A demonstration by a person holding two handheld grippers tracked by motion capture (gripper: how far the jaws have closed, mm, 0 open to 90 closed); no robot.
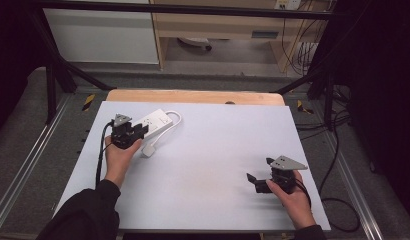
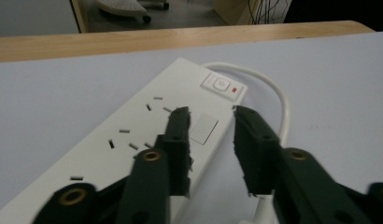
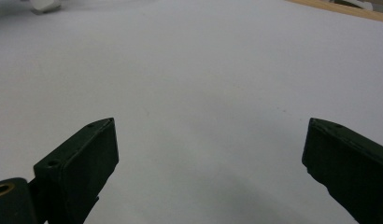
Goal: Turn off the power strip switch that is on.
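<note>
left gripper [image 1: 138, 131]: at the far left of the table, over the near end of the power strip. in the left gripper view [image 2: 210, 140] its jaws stand a narrow gap apart; one jaw is over the strip's top face, the other past its long edge, with that edge in the gap. whether the jaws touch the strip, i cannot tell.
power strip [image 1: 155, 121]: white, flat on the far left of the table, lying at a slant. in the left gripper view [image 2: 133, 135] socket slots run along its face, with a switch [image 2: 221, 85] and a small red mark at the far end.
cable [image 1: 174, 116]: white, loops from the strip's far end and curves back to a white plug [image 1: 149, 150] just near of the strip.
right gripper [image 1: 253, 181]: near right of the table, well apart from the strip, held low. in the right gripper view [image 3: 210, 158] its jaws are spread wide with bare table between them.
table [image 1: 213, 150]: pale grey sheet with a wooden edge along the far side.
</note>
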